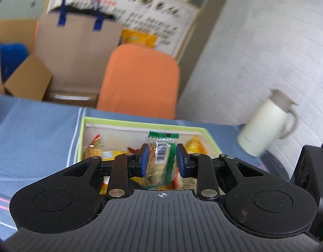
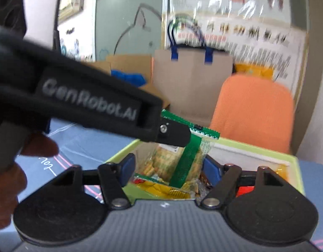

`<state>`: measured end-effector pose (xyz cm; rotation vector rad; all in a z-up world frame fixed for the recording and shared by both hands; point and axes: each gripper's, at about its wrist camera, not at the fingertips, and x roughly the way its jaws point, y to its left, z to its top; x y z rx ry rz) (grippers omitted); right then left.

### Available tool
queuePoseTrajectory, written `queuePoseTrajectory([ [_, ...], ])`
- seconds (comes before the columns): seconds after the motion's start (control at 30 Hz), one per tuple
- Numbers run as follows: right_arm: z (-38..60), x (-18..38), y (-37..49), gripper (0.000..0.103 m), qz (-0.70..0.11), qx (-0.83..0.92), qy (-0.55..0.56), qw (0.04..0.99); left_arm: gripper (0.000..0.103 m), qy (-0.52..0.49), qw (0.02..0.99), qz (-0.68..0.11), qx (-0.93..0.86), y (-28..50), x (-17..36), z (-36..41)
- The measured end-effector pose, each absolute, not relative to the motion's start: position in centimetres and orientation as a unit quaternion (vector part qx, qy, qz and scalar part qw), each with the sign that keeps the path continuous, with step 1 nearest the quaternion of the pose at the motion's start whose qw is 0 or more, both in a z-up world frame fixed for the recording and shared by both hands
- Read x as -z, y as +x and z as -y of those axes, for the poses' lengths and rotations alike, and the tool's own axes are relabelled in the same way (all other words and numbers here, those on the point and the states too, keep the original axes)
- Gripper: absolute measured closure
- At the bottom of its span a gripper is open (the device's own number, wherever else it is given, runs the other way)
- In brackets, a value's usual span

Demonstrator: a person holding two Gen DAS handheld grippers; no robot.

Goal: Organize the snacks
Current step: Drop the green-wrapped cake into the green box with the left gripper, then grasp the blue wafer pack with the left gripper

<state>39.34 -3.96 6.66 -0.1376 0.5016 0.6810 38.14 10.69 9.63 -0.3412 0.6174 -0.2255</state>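
Note:
A clear snack packet (image 1: 164, 136) with a green stripe, a barcode and biscuits inside sits between the blue pads of my left gripper (image 1: 162, 158), which is shut on it. In the right wrist view the same packet (image 2: 187, 159) hangs from the left gripper (image 2: 178, 135) over a light green box (image 2: 255, 150). My right gripper (image 2: 168, 167) stands open on either side of the packet's lower part, with its left pad apart from it. The box (image 1: 140, 124) holds several yellow, orange and red snack packets.
The box sits on a blue tablecloth (image 1: 35, 138). Behind the table are an orange chair (image 1: 140, 79), a brown paper bag (image 1: 77, 42) with blue handles and cardboard boxes. A white jug (image 1: 264, 124) stands at the right. A person's hand (image 2: 6, 180) is at the left.

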Motion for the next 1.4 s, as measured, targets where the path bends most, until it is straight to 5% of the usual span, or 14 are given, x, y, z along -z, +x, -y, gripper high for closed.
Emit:
queuePoseTrajectory([
  [0.1,4.1,-6.7,40.4,0.014,-0.231,-0.31,-0.08,0.919,0.069,-0.185,0.932,-0.299,0.083,39.5,-8.8,-12.3],
  [0.4,9.8,-8.3,35.3,0.01,-0.188,-0.286,-0.051,0.938,0.042,-0.192,0.94,-0.267,0.09,34.1,-8.9,-13.5],
  [0.6,13.9,-6.6,29.7,0.01,-0.223,-0.265,-0.017,0.938,0.036,-0.189,0.928,-0.297,0.125,30.1,-6.7,-11.0],
  [0.8,16.4,-2.3,24.8,0.01,-0.273,-0.277,0.02,0.921,0.036,-0.231,0.882,-0.379,0.16,27.7,-1.6,-8.0],
  [1.03,12.5,1.1,25.5,0.01,-0.316,-0.311,-0.064,0.894,0.045,-0.251,0.843,-0.436,0.193,28.5,0.8,-5.4],
  [1.27,10.0,2.2,23.7,0.009,-0.319,-0.312,-0.098,0.89,0.074,-0.215,0.838,-0.462,0.195,28.6,1.7,-4.1],
  [1.4,8.9,2.4,20.6,0.009,-0.314,-0.33,-0.096,0.885,0.075,-0.207,0.843,-0.459,0.188,25.7,1.8,-5.7],
])
